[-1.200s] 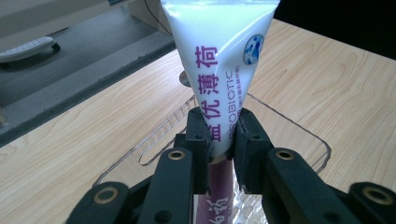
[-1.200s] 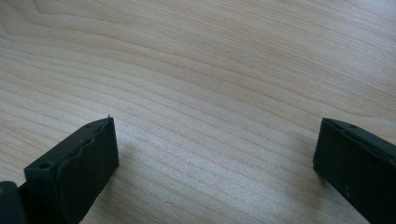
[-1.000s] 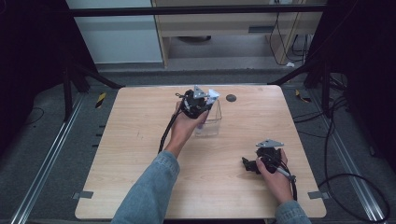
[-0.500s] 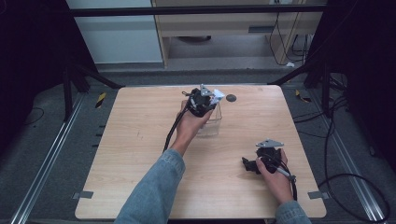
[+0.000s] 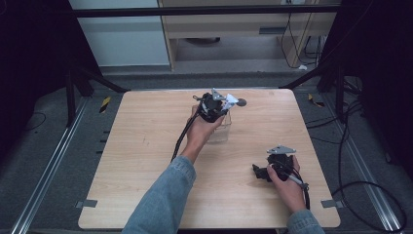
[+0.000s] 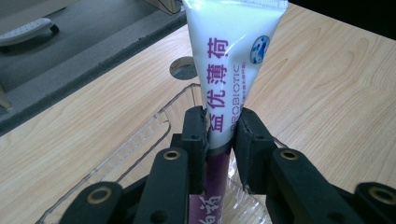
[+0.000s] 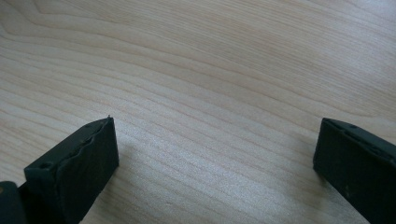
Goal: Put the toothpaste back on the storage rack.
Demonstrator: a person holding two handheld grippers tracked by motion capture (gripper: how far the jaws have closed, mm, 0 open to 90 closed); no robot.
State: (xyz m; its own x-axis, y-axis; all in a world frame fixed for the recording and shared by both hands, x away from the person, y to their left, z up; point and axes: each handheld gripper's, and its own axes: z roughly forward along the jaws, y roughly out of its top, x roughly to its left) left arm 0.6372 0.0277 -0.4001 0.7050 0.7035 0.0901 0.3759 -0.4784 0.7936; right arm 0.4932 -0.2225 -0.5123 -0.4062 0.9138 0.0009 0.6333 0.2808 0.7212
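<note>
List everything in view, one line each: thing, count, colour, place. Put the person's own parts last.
Toothpaste tube: one, white with purple lettering and purple lower part, clamped upright in the left hand-held gripper over the clear container.
Clear plastic container: one, transparent, far centre of the table, under the tube.
Round hole: one, dark, in the tabletop near the far edge.
Table: one, light wood.
Left hand-held gripper: one, black, shut on the tube, far centre.
Right hand-held gripper: one, black, jaws wide apart with nothing between, resting near right.
Left hand: one, denim sleeve.
Right hand: one, denim sleeve.
</note>
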